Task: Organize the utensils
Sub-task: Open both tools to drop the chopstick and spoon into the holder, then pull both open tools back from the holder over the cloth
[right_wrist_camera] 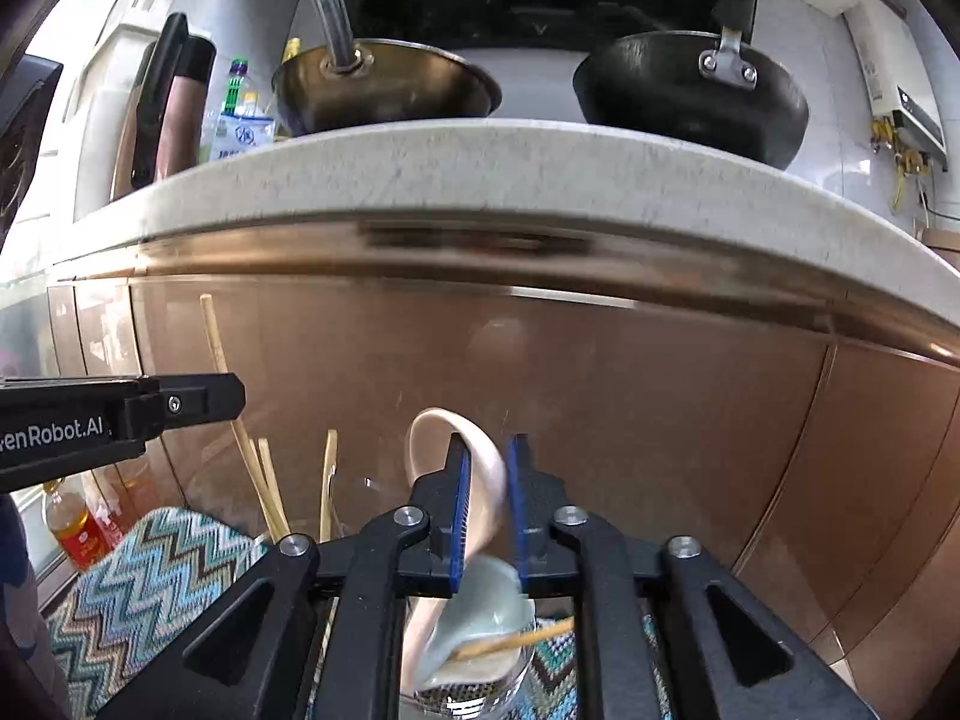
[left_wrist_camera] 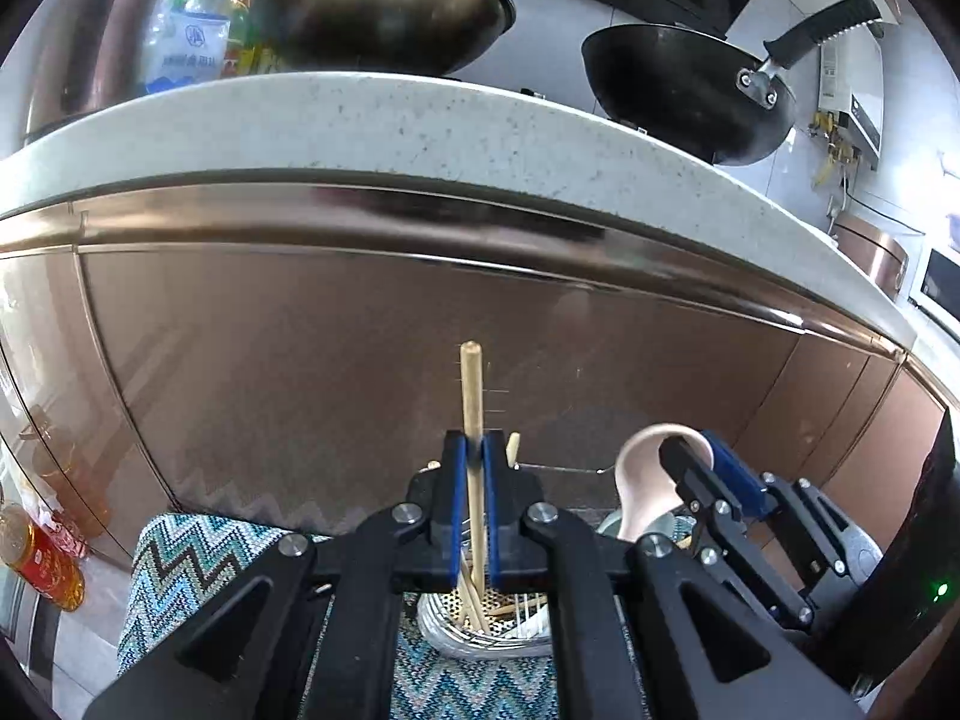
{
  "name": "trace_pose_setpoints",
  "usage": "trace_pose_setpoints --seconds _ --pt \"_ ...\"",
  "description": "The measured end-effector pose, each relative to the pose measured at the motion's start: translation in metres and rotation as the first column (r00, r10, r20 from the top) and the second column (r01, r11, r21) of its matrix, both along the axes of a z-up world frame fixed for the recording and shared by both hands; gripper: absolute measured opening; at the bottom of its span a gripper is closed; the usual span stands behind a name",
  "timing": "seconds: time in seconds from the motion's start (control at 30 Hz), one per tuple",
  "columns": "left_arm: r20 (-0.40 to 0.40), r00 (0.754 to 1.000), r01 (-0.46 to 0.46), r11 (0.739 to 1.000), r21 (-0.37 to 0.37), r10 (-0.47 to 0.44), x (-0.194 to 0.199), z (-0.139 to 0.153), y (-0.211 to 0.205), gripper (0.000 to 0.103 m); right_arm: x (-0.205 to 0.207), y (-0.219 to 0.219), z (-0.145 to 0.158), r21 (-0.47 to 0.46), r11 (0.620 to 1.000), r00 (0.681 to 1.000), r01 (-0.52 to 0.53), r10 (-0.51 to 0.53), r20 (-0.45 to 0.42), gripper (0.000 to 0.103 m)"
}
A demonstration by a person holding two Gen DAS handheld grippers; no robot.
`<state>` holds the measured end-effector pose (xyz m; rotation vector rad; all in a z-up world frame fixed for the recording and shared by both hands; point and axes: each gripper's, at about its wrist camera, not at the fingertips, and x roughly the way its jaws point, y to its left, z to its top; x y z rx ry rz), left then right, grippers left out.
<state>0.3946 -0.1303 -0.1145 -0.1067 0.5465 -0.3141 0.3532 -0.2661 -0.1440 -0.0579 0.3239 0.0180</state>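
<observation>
My left gripper (left_wrist_camera: 474,450) is shut on a wooden chopstick (left_wrist_camera: 471,384) that stands upright above a metal mesh utensil holder (left_wrist_camera: 480,630) holding several more chopsticks. My right gripper (right_wrist_camera: 486,450) is shut on a pink ceramic spoon (right_wrist_camera: 462,450), its bowl up, over a second metal holder (right_wrist_camera: 468,696) that holds a pale green spoon (right_wrist_camera: 486,606) and a chopstick (right_wrist_camera: 516,639). The right gripper with the pink spoon (left_wrist_camera: 645,480) also shows at the right of the left wrist view. The left gripper's arm (right_wrist_camera: 120,414) shows at the left of the right wrist view.
Both holders stand on a zigzag-patterned cloth (left_wrist_camera: 180,564). Ahead is a bronze cabinet front (left_wrist_camera: 360,360) under a white speckled countertop (left_wrist_camera: 420,126) with two woks (left_wrist_camera: 690,90) and bottles (left_wrist_camera: 192,18). Oil bottles (left_wrist_camera: 36,558) stand on the floor at left.
</observation>
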Motion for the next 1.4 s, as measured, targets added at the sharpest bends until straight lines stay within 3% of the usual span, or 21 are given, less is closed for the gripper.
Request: trace_pose_setpoints --seconds 0.13,0.53,0.6,0.7,0.87,1.0,1.13,1.3,1.4 --pt "0.035 0.999 0.003 1.0 -0.008 -0.002 -0.014 0.013 0.007 0.007 -0.013 -0.003 0.01 0.003 1.0 1.0 0.005 -0.005 0.019 0.031" --pt "0.118 0.993 -0.01 1.0 -0.021 0.012 -0.089 0.081 0.047 0.007 -0.092 0.003 0.078 -0.016 1.0 0.993 0.024 -0.023 0.112 0.031" --pt "0.142 0.99 -0.017 1.0 -0.022 0.02 -0.108 0.094 0.055 0.009 -0.114 0.006 0.091 -0.02 1.0 0.991 0.022 -0.02 0.135 0.031" --pt "0.172 0.984 -0.033 0.999 -0.023 0.036 -0.134 0.112 0.067 0.023 -0.141 0.008 0.111 -0.022 1.0 0.987 0.021 -0.017 0.163 0.031" --pt "0.225 0.973 -0.057 0.998 -0.019 0.06 -0.184 0.136 0.09 0.025 -0.179 0.01 0.137 -0.01 1.0 0.982 0.019 -0.016 0.187 0.031" --pt "0.251 0.965 -0.074 0.997 -0.017 0.076 -0.221 0.144 0.106 0.032 -0.21 0.01 0.148 0.001 1.0 0.981 0.015 -0.015 0.193 0.031" --pt "0.27 0.959 -0.09 0.996 -0.012 0.09 -0.253 0.148 0.119 0.033 -0.236 0.012 0.152 0.015 1.0 0.982 0.009 -0.012 0.189 0.035" --pt "0.283 0.951 -0.131 0.991 -0.001 0.126 -0.286 0.14 0.129 0.038 -0.267 0.018 0.144 0.022 1.0 0.984 0.002 -0.006 0.179 0.041" --pt "0.299 0.942 -0.164 0.986 0.013 0.152 -0.303 0.131 0.13 0.047 -0.283 0.02 0.134 0.034 0.999 0.985 0.007 -0.013 0.17 0.044"
